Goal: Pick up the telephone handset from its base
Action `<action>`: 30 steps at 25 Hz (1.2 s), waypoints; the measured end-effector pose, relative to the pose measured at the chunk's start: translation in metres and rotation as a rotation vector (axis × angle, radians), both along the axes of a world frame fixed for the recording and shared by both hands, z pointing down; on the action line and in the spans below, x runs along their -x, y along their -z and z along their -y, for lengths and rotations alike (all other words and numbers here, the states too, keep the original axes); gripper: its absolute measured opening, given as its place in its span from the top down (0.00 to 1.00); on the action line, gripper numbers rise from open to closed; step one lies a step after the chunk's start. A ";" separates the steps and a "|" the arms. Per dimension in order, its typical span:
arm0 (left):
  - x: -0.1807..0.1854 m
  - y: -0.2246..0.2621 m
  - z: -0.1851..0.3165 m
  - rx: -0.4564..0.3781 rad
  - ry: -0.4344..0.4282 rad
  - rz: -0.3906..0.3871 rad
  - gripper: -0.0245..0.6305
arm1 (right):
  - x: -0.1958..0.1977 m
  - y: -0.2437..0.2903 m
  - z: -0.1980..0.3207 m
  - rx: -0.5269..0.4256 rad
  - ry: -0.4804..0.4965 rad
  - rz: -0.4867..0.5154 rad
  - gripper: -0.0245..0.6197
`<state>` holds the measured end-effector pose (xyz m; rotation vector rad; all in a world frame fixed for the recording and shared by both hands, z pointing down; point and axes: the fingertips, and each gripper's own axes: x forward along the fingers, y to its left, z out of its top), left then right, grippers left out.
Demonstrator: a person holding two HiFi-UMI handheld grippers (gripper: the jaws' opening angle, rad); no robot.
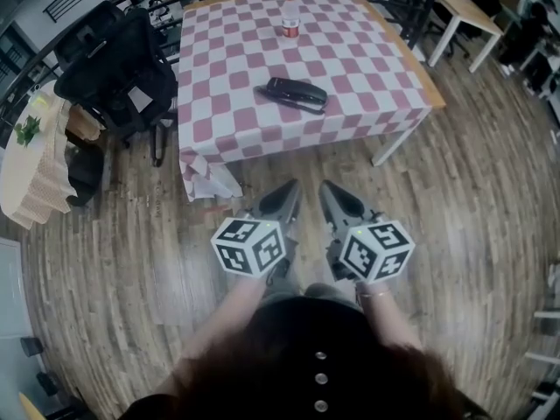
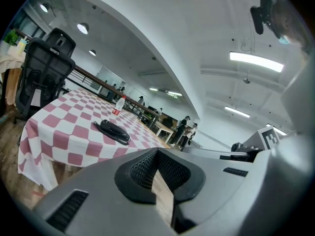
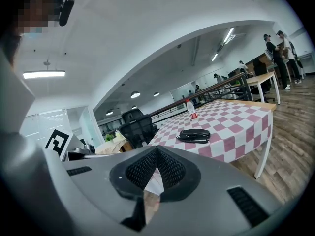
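Head view: the black telephone handset [image 1: 299, 91] lies on its base [image 1: 282, 98], near the front edge of the pink-and-white checkered table [image 1: 227, 121]. A water bottle [image 1: 290, 16] stands well behind it. The left tool [image 1: 292, 188] and right tool [image 1: 325, 188] hover side by side over the wooden floor [image 1: 455, 191], well short of the table. The 2 are closed and empty. A black office chair [image 1: 118, 68] sits left of the table.
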<state>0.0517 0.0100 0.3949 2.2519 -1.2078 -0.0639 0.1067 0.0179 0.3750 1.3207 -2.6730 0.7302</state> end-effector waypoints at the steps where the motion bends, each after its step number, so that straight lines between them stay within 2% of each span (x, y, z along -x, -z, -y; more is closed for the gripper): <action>1: 0.002 -0.001 0.009 0.002 0.003 -0.003 0.95 | 0.002 -0.002 0.010 0.005 0.003 0.001 0.95; 10: 0.022 -0.004 0.103 0.018 -0.010 0.003 0.95 | 0.028 0.001 0.105 -0.005 0.013 -0.019 0.95; 19: 0.039 0.002 0.186 0.014 -0.056 0.026 0.95 | 0.042 0.002 0.189 0.003 -0.027 -0.029 0.95; 30: 0.058 -0.003 0.234 0.022 -0.071 0.036 0.95 | 0.063 -0.006 0.234 0.011 -0.014 -0.055 0.95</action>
